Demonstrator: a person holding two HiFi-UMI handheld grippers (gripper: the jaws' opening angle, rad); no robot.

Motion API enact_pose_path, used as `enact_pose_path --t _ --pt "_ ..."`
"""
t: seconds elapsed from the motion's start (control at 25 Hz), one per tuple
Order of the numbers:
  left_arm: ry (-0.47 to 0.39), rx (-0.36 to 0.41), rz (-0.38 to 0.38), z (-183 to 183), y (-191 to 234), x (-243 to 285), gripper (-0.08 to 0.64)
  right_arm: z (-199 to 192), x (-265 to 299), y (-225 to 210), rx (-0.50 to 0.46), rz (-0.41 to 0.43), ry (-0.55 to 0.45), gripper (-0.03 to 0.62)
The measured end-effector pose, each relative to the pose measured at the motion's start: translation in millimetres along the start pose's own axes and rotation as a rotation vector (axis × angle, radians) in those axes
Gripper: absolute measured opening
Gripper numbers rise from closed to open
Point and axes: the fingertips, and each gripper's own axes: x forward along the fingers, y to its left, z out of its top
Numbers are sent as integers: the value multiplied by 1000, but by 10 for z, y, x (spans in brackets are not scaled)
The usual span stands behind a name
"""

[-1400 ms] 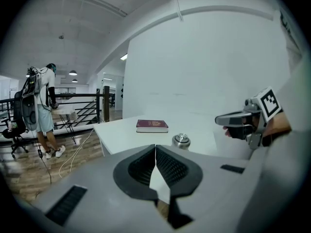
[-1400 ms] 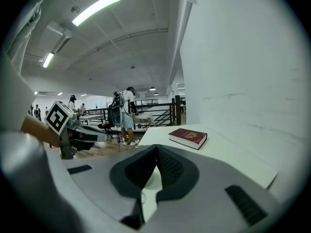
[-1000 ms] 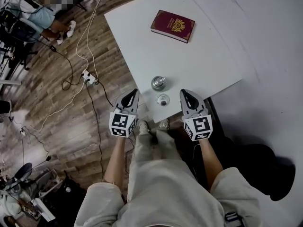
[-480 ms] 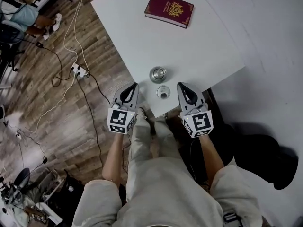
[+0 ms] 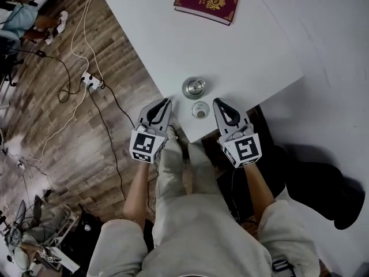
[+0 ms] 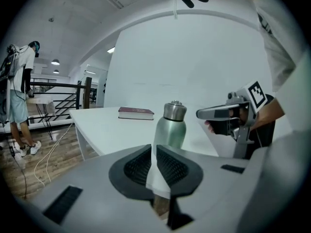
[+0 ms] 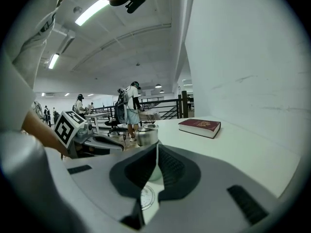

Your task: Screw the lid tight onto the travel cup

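The green travel cup (image 5: 195, 88) with a steel neck stands upright near the front edge of the white table (image 5: 253, 51). Its small round lid (image 5: 200, 109) lies on the table just in front of it, apart from the cup. My left gripper (image 5: 166, 101) hangs shut at the table's edge, left of the lid. My right gripper (image 5: 217, 101) is shut too, right of the lid. Neither touches anything. In the left gripper view the cup (image 6: 170, 125) rises beyond the shut left gripper (image 6: 154, 152). In the right gripper view the cup's steel top (image 7: 146, 134) shows past the shut right gripper (image 7: 156, 154).
A burgundy book (image 5: 206, 1) lies at the far side of the table. Cables and a power strip (image 5: 89, 81) run over the wooden floor to the left. People (image 7: 130, 108) stand by railings in the background. A white wall (image 5: 340, 68) is on the right.
The table, cup and book sit higher in the head view than a second ago. Both grippers stay shut on either side of the lid; the cup and lid have not moved on the table.
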Motion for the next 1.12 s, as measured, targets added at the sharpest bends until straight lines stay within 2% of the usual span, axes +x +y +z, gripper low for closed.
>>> enact_pose_path --t 0.08,0.12,0.24,0.32,0.4,0.48,0.64,0.96,1.12 --pt "-4 2 -20 -23 -22 33 11 -11 27 33 1 35 -11 11" --pt "-9 1 -35 -29 -38 50 26 -9 43 54 3 54 -17 44" --pt "-25 9 -81 -39 -97 83 165 -11 92 115 -1 98 -18 161" --pt "-27 16 -104 -62 -129 116 244 -24 125 123 -11 108 -13 263" --pt "-28 18 -124 -73 -152 157 292 -37 163 111 -25 111 -10 345" --pt "-28 33 -139 -69 -175 197 320 -54 191 102 -31 118 -4 398" --pt "-15 86 -150 -74 -210 304 344 -26 265 114 -39 152 -5 417" --pt "-10 97 -205 -43 -281 510 345 159 519 196 -53 222 -35 416" --pt "-15 107 -233 -11 -323 601 345 221 654 246 -85 271 -41 394"
